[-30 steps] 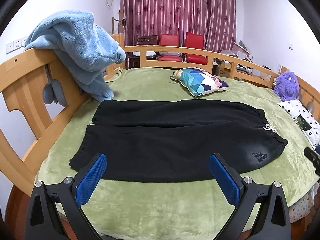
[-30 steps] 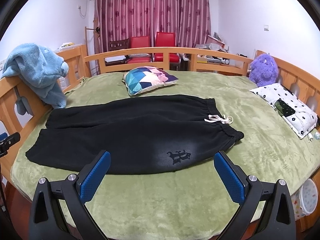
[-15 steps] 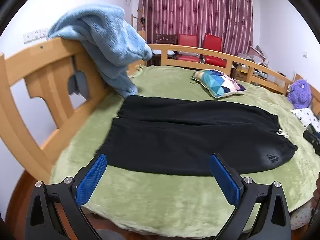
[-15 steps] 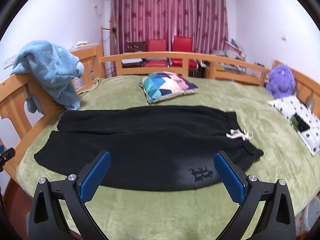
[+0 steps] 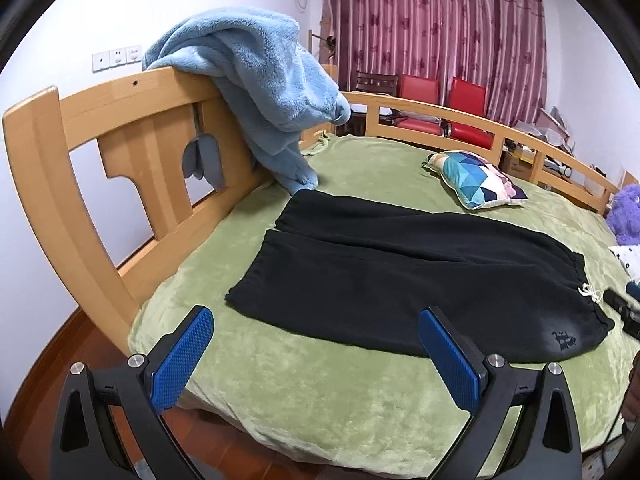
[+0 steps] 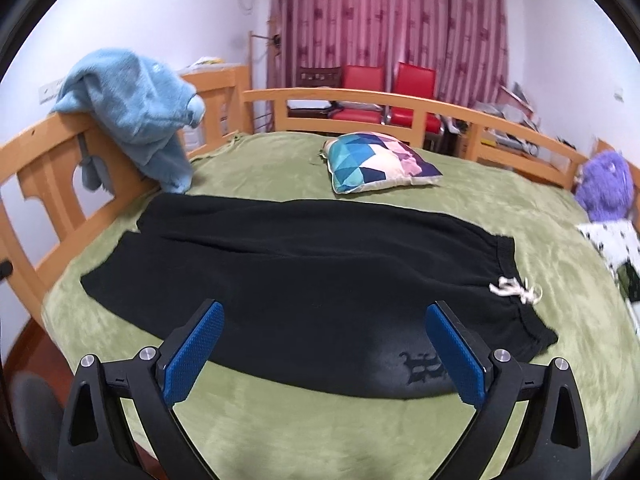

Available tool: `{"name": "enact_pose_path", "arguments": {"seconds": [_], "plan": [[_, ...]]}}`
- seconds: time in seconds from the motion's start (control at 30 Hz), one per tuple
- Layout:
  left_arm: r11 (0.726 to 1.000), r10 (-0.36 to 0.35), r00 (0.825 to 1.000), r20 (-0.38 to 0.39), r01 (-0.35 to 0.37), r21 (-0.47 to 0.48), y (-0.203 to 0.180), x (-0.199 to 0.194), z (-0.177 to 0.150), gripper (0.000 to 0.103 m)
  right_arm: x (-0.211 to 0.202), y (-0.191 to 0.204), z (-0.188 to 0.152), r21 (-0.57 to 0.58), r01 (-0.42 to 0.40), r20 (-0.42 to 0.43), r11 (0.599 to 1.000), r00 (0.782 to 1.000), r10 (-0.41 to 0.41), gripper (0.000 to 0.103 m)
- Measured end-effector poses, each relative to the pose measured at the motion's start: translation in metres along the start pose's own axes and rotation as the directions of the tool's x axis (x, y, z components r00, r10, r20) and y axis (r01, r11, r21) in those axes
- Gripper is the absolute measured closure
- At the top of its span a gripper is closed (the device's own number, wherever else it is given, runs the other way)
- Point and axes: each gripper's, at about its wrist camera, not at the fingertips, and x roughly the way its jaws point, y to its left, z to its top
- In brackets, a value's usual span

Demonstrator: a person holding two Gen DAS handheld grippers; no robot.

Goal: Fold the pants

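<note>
Black pants [image 5: 400, 280] lie flat on the green bed cover [image 5: 320, 400], legs to the left and waistband with a white drawstring [image 6: 514, 290] to the right. The pants also show in the right wrist view [image 6: 304, 276]. My left gripper [image 5: 314, 330] is open and empty, above the near bed edge by the leg cuffs. My right gripper [image 6: 324, 322] is open and empty, over the near edge of the pants by the logo [image 6: 422, 366].
A wooden bed rail [image 5: 132, 128] runs along the left and back, with a blue fleece blanket [image 5: 256, 80] draped on it. A patterned pillow [image 6: 380, 162] lies behind the pants. A purple plush toy [image 6: 606, 184] sits at the right. Red chairs [image 6: 384, 96] stand beyond the bed.
Both grippers have shifted left along the bed and moved closer to the pants. The left view now faces the leg cuffs and the left rail. Both stay open.
</note>
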Motion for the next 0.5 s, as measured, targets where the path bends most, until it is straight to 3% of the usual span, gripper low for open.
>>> {"name": "enact_pose_path", "arguments": {"seconds": [0.1,0.2,0.33,0.5], "plan": [[0.999,-0.002,1.0,0.0,0.002,-0.038,-0.007,0.007,-0.002,0.0,0.002,-0.018,-0.007,0.005,-0.005,-0.013,1.0,1.0,0.005,0.008],[0.996,-0.056,0.998,-0.029,0.054,-0.067,-0.019,0.023,0.002,0.0,-0.006,-0.035,-0.019,0.036,0.008,-0.03,0.999,1.0,-0.007,0.008],[0.997,-0.068,0.997,-0.038,0.069,0.025,-0.051,0.043,0.013,0.0,-0.024,-0.057,-0.042,0.098,0.048,-0.044,0.994,0.998,-0.043,0.008],[0.99,-0.126,0.99,-0.062,0.129,0.047,-0.067,0.048,0.017,0.0,-0.024,-0.086,-0.063,0.209,0.069,-0.095,0.976,0.994,-0.05,0.008]]}}
